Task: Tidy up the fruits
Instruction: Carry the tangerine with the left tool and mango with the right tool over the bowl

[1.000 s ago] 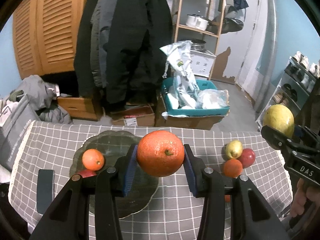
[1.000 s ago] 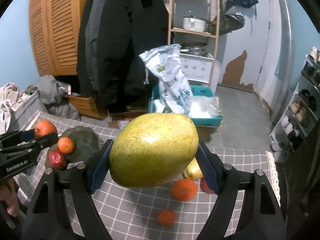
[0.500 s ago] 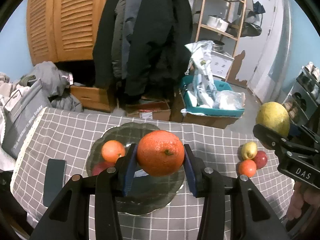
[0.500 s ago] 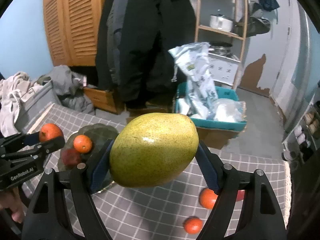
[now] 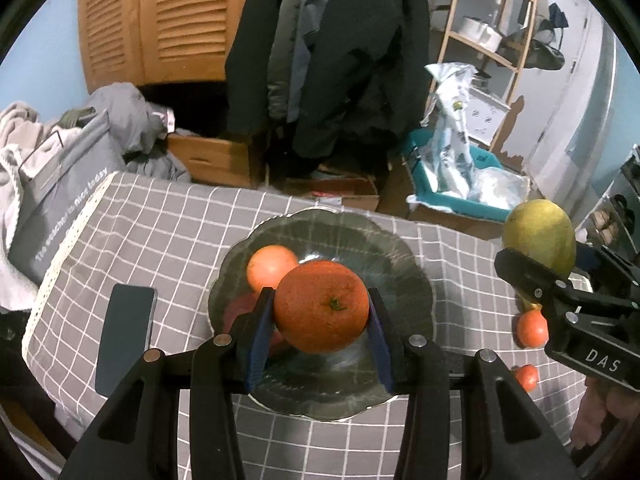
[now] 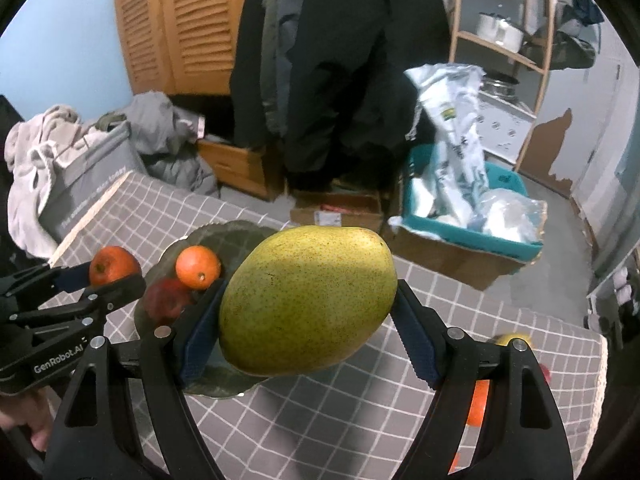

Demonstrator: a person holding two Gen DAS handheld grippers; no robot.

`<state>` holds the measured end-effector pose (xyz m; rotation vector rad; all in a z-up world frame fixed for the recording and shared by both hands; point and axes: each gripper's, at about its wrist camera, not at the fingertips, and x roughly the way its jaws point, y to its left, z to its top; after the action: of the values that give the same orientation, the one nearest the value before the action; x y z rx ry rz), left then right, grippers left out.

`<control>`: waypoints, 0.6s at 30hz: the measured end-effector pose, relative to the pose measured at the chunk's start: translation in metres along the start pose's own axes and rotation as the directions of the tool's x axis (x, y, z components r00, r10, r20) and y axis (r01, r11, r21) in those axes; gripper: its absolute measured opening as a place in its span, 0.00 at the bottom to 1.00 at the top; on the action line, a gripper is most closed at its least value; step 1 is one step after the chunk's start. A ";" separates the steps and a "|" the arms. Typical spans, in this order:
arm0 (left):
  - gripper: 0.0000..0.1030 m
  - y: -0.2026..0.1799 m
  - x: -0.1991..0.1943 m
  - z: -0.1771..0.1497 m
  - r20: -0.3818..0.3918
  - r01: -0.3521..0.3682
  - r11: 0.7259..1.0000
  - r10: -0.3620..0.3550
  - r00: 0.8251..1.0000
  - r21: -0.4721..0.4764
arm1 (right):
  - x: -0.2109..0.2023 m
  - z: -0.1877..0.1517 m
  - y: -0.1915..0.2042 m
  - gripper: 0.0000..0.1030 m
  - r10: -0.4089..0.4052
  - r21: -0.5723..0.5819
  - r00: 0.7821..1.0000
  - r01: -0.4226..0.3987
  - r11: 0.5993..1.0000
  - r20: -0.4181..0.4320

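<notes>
The large orange (image 5: 321,306) is clamped between the blue pads of the left claw (image 5: 321,312), held above the glass plate (image 5: 404,264) — a smaller orange (image 5: 269,264) and a red fruit (image 6: 166,300) lie on that plate. The right claw (image 6: 308,312) grips the green mango (image 6: 308,300) above the checked table (image 5: 160,216). A dark phone (image 5: 126,332) lies left of the plate.

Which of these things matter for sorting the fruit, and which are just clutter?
Job:
left gripper holding orange
right gripper holding mango
glass plate with small orange
loose oranges

Lying about:
phone
coats
teal bin
</notes>
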<state>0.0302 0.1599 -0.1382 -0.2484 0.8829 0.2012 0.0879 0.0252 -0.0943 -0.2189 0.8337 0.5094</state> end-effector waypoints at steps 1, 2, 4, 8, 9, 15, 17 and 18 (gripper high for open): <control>0.44 0.002 0.002 -0.001 -0.005 -0.002 1.000 0.002 1.000 -0.002 | 0.004 0.000 0.003 0.78 0.005 -0.002 1.000 -0.005 1.000 -0.008; 0.44 0.004 0.005 -0.003 -0.015 -0.005 1.000 0.005 1.000 -0.006 | 0.009 0.000 0.006 0.78 0.010 -0.004 1.000 -0.010 1.000 -0.016; 0.44 0.007 0.010 -0.005 -0.027 -0.011 1.000 0.011 1.000 -0.009 | 0.018 0.000 0.011 0.78 0.021 -0.007 0.999 -0.021 1.000 -0.034; 0.44 0.015 0.026 -0.010 -0.070 -0.019 1.000 0.017 0.997 -0.025 | 0.035 -0.003 0.019 0.78 0.035 -0.020 0.997 -0.037 0.999 -0.070; 0.44 0.016 0.029 -0.012 -0.078 -0.020 0.999 0.017 0.997 -0.028 | 0.038 -0.004 0.020 0.78 0.038 -0.022 0.996 -0.040 0.999 -0.079; 0.44 0.024 0.048 -0.018 -0.126 -0.021 0.998 0.015 0.992 -0.051 | 0.058 -0.007 0.026 0.78 0.043 -0.034 0.992 -0.048 0.998 -0.121; 0.44 0.027 0.053 -0.019 -0.143 -0.022 0.998 0.013 0.990 -0.063 | 0.064 -0.008 0.027 0.78 0.041 -0.041 0.990 -0.047 0.998 -0.135; 0.44 0.029 0.055 -0.020 -0.152 -0.020 0.997 0.009 0.988 -0.070 | 0.066 -0.009 0.027 0.78 0.044 -0.040 0.989 -0.050 0.998 -0.139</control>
<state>0.0417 0.1856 -0.1972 -0.3270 1.0294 0.2297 0.1052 0.0678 -0.1496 -0.2777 0.9654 0.5619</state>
